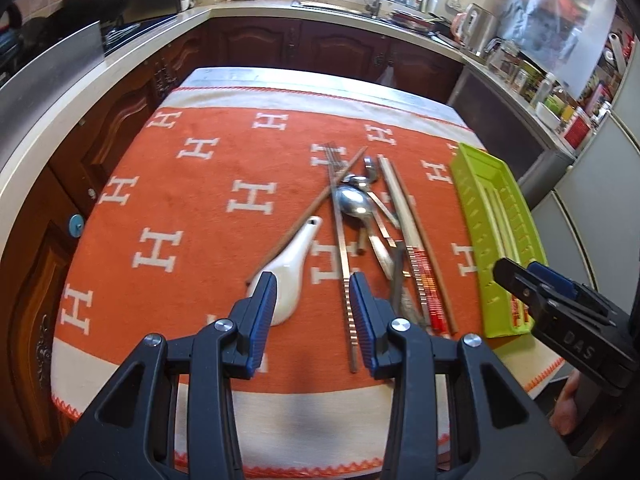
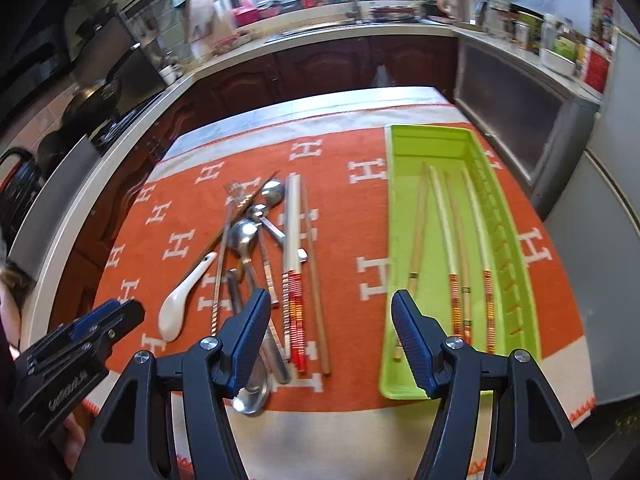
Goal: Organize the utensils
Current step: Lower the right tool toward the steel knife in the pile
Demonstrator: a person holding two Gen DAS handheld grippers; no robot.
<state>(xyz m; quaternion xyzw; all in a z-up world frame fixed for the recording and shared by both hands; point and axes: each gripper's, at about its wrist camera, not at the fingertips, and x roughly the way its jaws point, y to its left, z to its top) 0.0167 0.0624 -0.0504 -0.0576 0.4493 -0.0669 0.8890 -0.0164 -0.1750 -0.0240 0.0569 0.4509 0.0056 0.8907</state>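
Note:
A pile of utensils lies on the orange cloth: a white ceramic spoon (image 1: 288, 276) (image 2: 180, 300), metal spoons (image 1: 354, 200) (image 2: 244, 236), a metal fork, and loose chopsticks (image 1: 416, 264) (image 2: 292, 280). Right of the pile stands a long green tray (image 1: 468, 200) (image 2: 404, 184) holding several chopsticks (image 2: 448, 248). My left gripper (image 1: 312, 284) hovers open above the near end of the pile, between the white spoon and a metal chopstick, gripping nothing. My right gripper (image 2: 331, 300) hangs open over the cloth between the pile and the tray's near left edge, empty.
The orange cloth (image 2: 352, 208) with white H marks covers a small table; its front edge is close below both grippers. Dark wood cabinets and a pale counter (image 1: 120, 68) wrap the left and back. A grey fridge (image 2: 600, 240) stands at the right.

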